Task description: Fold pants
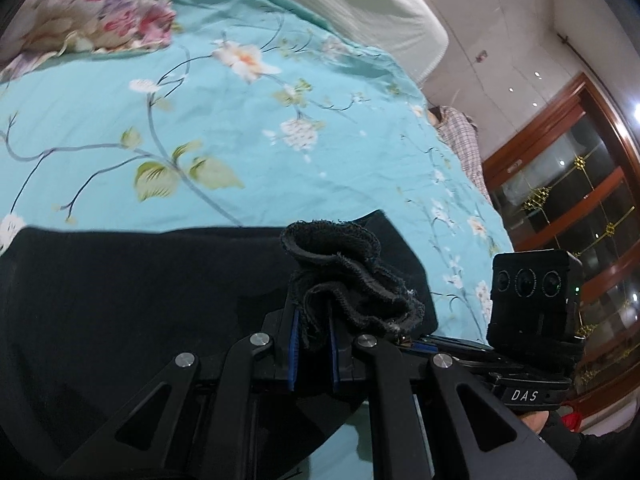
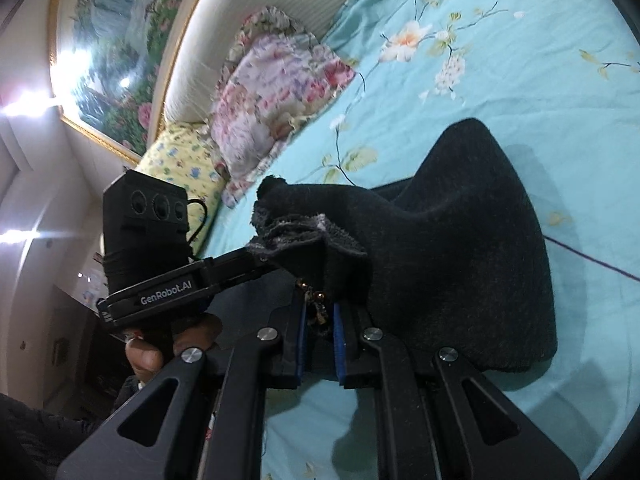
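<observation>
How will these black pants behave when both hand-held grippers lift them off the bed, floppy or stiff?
Probably floppy: the black pants drape and bunch where the right hand-held gripper pinches them. The edge ruffles loosely in the left hand-held gripper, so expect sagging between grips. The fuzzy knit likely grips the pads rather than slipping.

Beyond the pants (image 1: 140, 280) the bed (image 1: 240, 128) lies open and flat. Pillows (image 2: 276, 92) and the headboard (image 2: 224, 28) close its far end; the cabinet (image 1: 568, 200) stands beside its edge.
</observation>
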`<state>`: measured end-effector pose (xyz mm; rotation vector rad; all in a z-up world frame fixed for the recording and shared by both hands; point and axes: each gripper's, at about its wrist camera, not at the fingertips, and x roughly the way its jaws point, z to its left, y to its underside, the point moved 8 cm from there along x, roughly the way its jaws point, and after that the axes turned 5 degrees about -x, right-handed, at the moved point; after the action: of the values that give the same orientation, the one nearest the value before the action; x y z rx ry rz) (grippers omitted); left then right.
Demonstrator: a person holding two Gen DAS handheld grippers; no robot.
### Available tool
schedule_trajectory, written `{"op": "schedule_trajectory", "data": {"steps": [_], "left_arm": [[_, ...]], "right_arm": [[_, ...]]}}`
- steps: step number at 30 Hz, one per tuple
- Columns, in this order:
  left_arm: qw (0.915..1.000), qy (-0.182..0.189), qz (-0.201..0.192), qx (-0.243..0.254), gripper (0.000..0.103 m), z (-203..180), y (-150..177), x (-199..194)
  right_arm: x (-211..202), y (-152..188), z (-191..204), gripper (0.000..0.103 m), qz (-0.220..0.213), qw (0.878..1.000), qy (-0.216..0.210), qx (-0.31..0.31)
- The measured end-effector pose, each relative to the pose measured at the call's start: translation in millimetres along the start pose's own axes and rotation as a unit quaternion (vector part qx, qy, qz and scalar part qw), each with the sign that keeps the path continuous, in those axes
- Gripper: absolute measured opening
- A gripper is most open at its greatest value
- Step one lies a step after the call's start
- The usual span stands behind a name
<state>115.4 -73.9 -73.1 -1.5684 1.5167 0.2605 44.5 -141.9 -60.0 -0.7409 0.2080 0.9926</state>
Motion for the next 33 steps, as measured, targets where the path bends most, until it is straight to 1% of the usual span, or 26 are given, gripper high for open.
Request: {"op": "schedule_trajectory", "data": {"steps": [5,7,10,11,13,17,18,20,22,27,31,33], "left_arm": [[0.9996,-0.016,0.008,-0.021,0.011,13.0,8.0,0.4],[0.9992,-0.026,0.006,-0.03,0.017,19.7,11.8,-2.1],[0.9981,-0.032,0.001,-0.053,0.023,29.8,15.7,-7.5],[0.9974,-0.03,-0.004,-0.065,0.023,33.4,17.2,-11.2],[0.9962,-0.031,-0.011,-0.081,0.027,38.7,20.0,-18.4],[0.9935,-0.046,-0.032,-0.099,0.035,47.1,25.4,-35.5],[0.9924,-0.049,-0.038,-0.107,0.039,49.8,27.6,-41.0],[0.9901,-0.053,-0.048,-0.121,0.043,54.1,29.7,-49.6],[0.987,-0.057,-0.062,-0.137,0.052,58.1,31.9,-61.6],[0.9784,-0.08,-0.098,-0.163,0.056,70.0,38.8,-92.1],[0.9703,-0.093,-0.117,-0.19,0.061,84.2,50.9,-114.2],[0.9667,-0.099,-0.125,-0.2,0.061,90.1,57.8,-123.6]], "right_arm": [[10.6,5.9,-2.0,0.014,0.014,1.0,0.022,-0.008],[12.7,7.5,-2.8,0.016,0.017,0.999,0.032,-0.009],[13.8,7.5,-0.1,0.027,0.018,1.0,0.024,-0.006],[14.2,7.6,1.7,0.033,0.018,1.0,0.02,-0.006],[14.3,8.3,5.0,0.038,0.018,1.0,0.02,-0.011],[17.2,11.5,12.7,0.041,0.024,0.999,0.026,-0.021],[17.7,12.0,14.7,0.041,0.025,0.999,0.025,-0.021],[17.5,13.2,19.6,0.045,0.029,0.999,0.023,-0.026],[18.0,14.9,26.0,0.046,0.036,0.999,0.02,-0.034],[19.2,18.5,44.4,0.048,0.044,0.997,0.022,-0.067],[23.5,17.6,59.6,0.048,0.049,0.995,0.011,-0.081],[26.2,17.9,66.2,0.048,0.052,0.995,0.003,-0.087]]}}
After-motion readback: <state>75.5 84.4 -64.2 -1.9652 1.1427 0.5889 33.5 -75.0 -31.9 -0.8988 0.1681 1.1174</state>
